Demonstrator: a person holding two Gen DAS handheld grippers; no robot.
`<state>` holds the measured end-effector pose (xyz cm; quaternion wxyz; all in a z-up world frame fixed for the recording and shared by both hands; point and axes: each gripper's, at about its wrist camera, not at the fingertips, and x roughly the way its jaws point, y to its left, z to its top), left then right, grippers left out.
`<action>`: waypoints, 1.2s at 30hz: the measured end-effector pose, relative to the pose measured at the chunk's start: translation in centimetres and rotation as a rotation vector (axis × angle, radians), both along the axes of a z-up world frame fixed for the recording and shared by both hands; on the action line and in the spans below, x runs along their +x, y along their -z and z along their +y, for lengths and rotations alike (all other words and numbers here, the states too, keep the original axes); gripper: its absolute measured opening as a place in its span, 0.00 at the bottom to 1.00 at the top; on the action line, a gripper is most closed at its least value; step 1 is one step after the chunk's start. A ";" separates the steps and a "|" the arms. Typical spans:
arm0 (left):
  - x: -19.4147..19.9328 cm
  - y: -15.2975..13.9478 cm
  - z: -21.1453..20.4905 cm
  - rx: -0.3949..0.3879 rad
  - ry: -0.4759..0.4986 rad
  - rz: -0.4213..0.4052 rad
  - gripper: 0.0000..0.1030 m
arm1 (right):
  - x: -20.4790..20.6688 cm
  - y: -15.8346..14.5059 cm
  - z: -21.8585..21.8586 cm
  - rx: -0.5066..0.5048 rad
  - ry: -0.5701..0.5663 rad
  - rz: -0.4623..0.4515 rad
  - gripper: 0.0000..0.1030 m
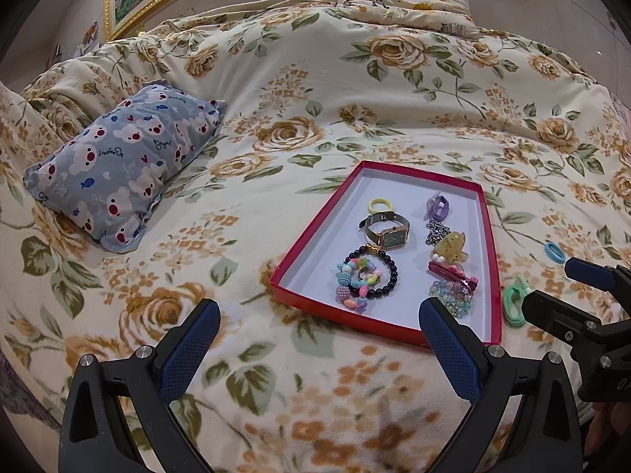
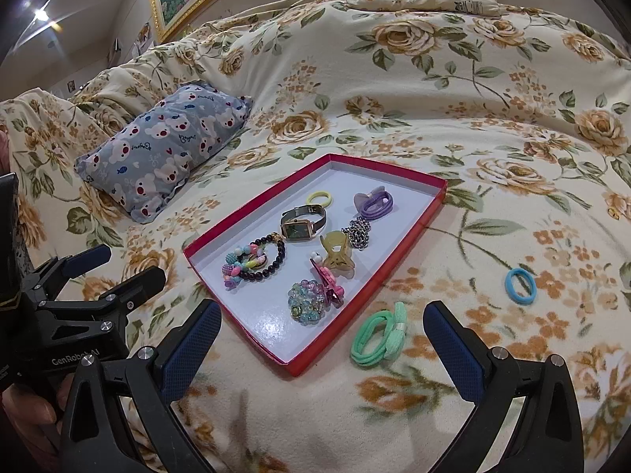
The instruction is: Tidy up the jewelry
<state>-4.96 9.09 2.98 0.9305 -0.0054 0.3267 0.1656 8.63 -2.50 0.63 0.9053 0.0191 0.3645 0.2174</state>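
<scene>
Jewelry tray (image 2: 394, 272) beside green hair tie (image 2: 378, 339) (both grippers wide apart)

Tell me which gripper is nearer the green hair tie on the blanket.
Right. The right gripper is open with the green hair tie lying just ahead between its fingers. The left gripper is open too, on the far side of the red tray.

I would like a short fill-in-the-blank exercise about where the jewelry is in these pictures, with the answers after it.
1. The watch lies inside the red-rimmed ____.
2. The green hair tie lies on the blanket, ____ the tray.
3. The colour of the small ring-shaped hair tie lying alone on the blanket is ____.
4. Both the left gripper and the right gripper are ____ and hold nothing.

Answers: tray; outside; blue; open
</scene>
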 end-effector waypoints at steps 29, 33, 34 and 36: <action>0.5 0.4 0.5 -0.008 -0.003 0.012 0.99 | 0.2 0.1 0.5 -0.006 -0.012 0.013 1.00; 0.5 0.4 0.5 -0.008 -0.004 0.012 0.99 | 0.2 0.1 0.5 -0.006 -0.013 0.013 1.00; 0.5 0.5 0.5 -0.008 -0.005 0.013 0.99 | 0.2 0.1 0.5 -0.006 -0.013 0.013 1.00; 0.6 0.5 0.5 -0.009 -0.005 0.014 0.99 | 0.2 0.1 0.5 -0.006 -0.013 0.013 1.00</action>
